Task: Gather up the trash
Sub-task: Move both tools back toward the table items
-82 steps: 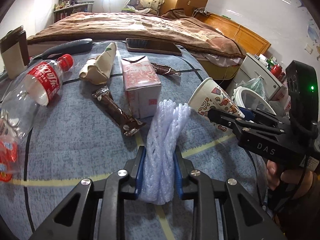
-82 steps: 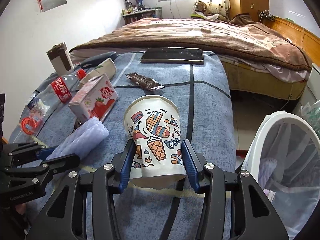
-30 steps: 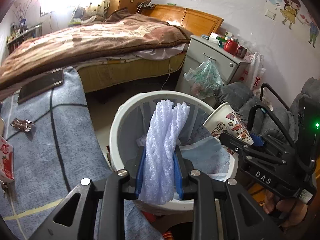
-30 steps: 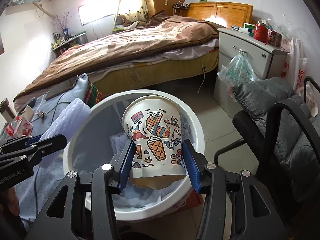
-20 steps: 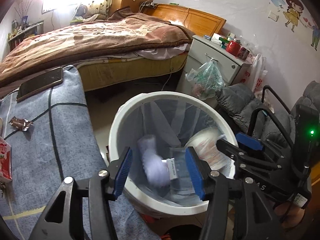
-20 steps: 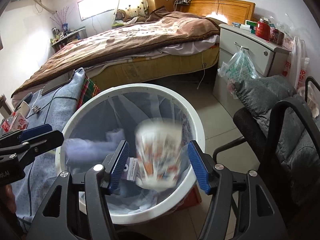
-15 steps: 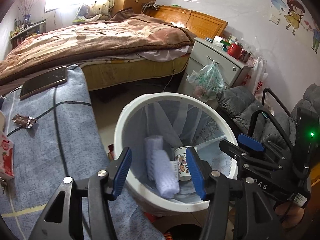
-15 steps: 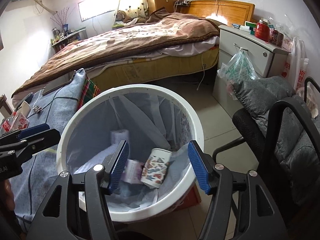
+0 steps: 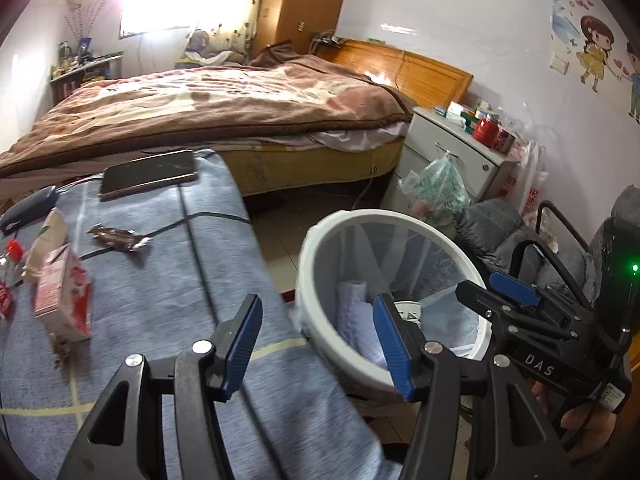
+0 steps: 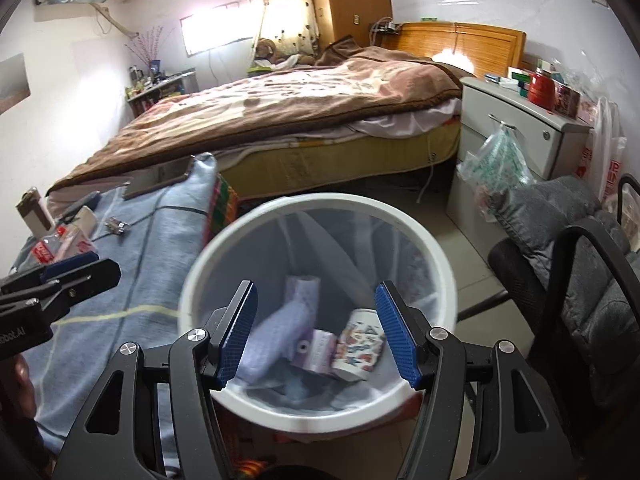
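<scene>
The white trash bin [image 10: 404, 216] [image 9: 312, 248] stands on the floor beside the blue-clothed table [image 9: 168, 288]. Inside it lie the lilac foam net [image 10: 280, 328] [image 9: 354, 312] and the patterned paper cup [image 10: 360, 346]. My right gripper [image 10: 316, 336] hangs open above the bin with nothing between its pads. My left gripper [image 9: 318, 332] is open and empty over the table's right edge, next to the bin. On the table lie a pink milk carton [image 9: 60, 296], a brown snack wrapper [image 9: 118, 237], a cream paper wrapper [image 9: 46, 236] and a red-capped bottle [image 9: 10, 256] at the left edge.
A phone [image 9: 150, 172] and a dark case [image 9: 28, 208] lie at the table's far end. A bed [image 9: 208, 112] stands behind. A white nightstand [image 9: 452, 160] with a hanging plastic bag [image 9: 436, 192] and a black chair with a grey cushion [image 10: 580, 248] stand right of the bin.
Both grippers opened and dropped the foam net and the paper cup into the bin. The left gripper then swung left, from over the bin to over the table edge; the right one drew back slightly.
</scene>
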